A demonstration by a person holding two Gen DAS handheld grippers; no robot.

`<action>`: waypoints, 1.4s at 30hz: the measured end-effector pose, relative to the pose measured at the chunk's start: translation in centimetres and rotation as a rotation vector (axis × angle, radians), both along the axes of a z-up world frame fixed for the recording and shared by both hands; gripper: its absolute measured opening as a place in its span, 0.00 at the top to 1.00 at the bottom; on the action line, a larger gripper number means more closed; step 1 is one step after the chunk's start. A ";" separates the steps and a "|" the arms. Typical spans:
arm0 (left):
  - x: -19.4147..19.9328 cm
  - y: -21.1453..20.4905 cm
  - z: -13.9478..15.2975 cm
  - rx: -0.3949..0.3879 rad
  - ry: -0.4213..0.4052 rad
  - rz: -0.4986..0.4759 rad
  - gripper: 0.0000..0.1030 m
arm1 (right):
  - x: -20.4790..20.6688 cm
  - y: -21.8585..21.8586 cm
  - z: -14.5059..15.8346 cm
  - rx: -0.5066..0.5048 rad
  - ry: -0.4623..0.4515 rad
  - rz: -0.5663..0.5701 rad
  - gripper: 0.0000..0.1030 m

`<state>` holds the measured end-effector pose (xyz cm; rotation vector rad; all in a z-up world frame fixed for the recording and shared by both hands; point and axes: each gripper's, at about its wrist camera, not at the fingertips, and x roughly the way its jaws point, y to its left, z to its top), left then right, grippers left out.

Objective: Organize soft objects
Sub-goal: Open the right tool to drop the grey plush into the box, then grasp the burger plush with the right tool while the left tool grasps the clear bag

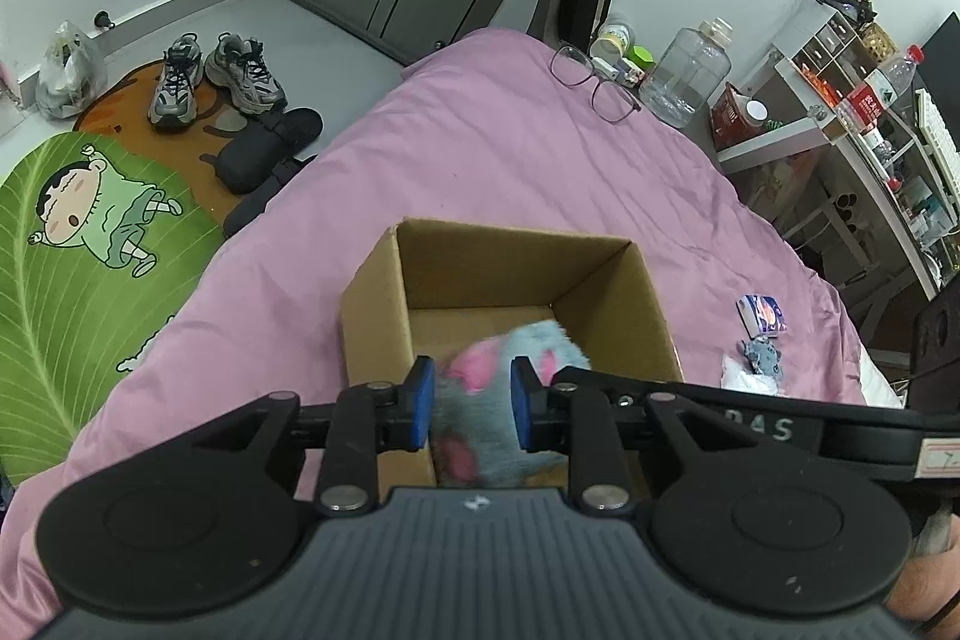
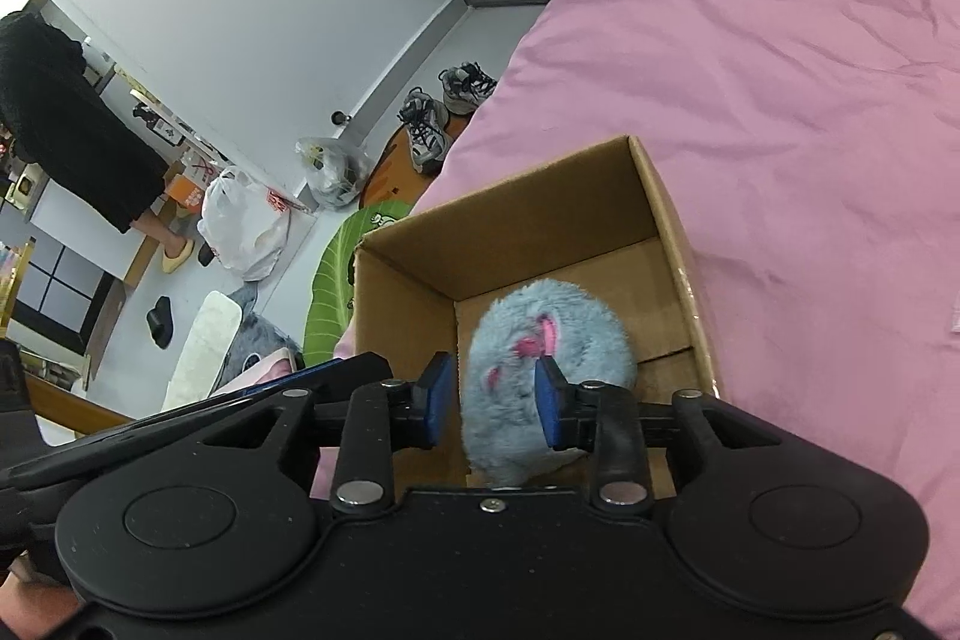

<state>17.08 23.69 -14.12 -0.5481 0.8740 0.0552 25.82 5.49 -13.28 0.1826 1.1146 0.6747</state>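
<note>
An open cardboard box [image 1: 384, 292] stands on the pink bed; it also shows in the right wrist view [image 2: 504, 220]. A fluffy blue plush toy with pink patches [image 1: 480, 400] hangs over the box's inside. My left gripper [image 1: 472, 403] is shut on the plush, blue pads on both sides. In the right wrist view the plush [image 2: 540, 340] sits between the blue pads of my right gripper [image 2: 495, 400]; the right pad presses into the fur, while the left pad stands a little apart.
A pair of glasses [image 1: 591, 79] lies at the far end of the bed [image 1: 510, 148]. A small packet [image 1: 762, 313] and a small grey toy [image 1: 762, 358] lie right of the box. Shoes [image 1: 216, 76] and a green leaf mat [image 1: 78, 244] are on the floor at left. Shelves stand at right.
</note>
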 end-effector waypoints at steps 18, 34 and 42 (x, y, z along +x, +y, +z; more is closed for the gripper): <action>0.4 -5.1 2.5 0.033 -0.026 -0.067 0.27 | -1.0 -10.8 3.4 -0.107 -0.150 -0.156 0.05; 2.9 -11.9 3.4 0.047 -0.028 -0.208 0.26 | -1.1 -20.2 2.8 -0.197 -0.167 -0.307 0.02; 4.2 -15.3 3.4 0.065 -0.012 -0.273 0.26 | -0.5 -23.7 1.7 -0.182 -0.131 -0.352 0.02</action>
